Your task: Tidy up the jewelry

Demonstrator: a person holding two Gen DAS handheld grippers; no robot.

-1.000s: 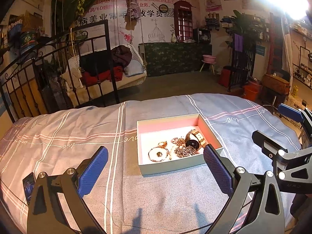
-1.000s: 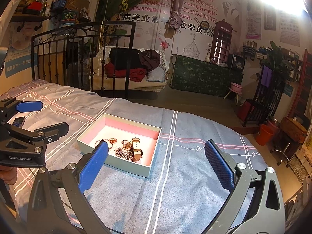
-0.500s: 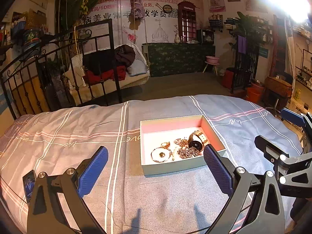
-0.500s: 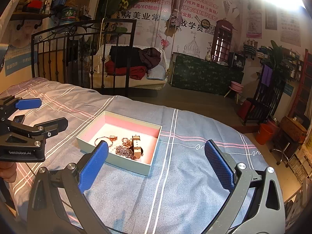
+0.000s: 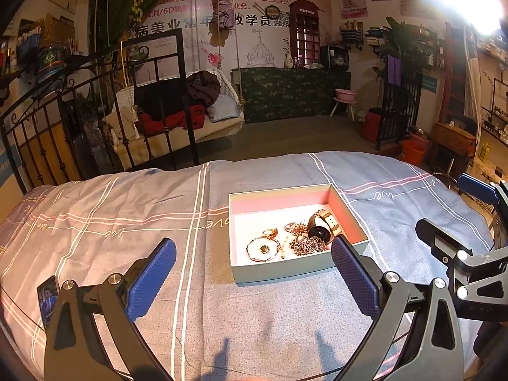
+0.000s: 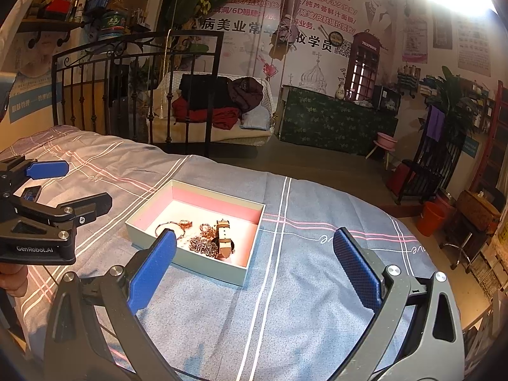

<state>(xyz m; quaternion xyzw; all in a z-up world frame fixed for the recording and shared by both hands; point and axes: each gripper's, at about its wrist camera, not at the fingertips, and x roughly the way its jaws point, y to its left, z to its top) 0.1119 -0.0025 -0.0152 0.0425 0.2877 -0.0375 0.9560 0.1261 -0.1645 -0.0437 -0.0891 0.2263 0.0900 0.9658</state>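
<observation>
Though my left claw [image 5: 252,270] is spread wide and holds nothing, its right pad [image 5: 354,277] covers the near right corner of the box [image 5: 279,271], so that rim is hidden there. My right claw [image 6: 254,260] is just as wide and bare, and its left pad [image 6: 152,268] cuts off the near left edge of the box and part of the bangle [image 5: 260,249]. Inside, the jewelry lies in a heap toward the near right: the bangle, a dark chain pile [image 5: 308,244] and a watch [image 5: 320,227] touching one another; the small rose-gold bits [image 5: 293,228] between them are too tangled to tell apart. Pink inner walls stand up all round. Open bedspread [image 5: 127,209] lies left of the box, with more to its right, and a phone [image 5: 47,298] sits near the bed's left edge, half behind my left claw's frame.
</observation>
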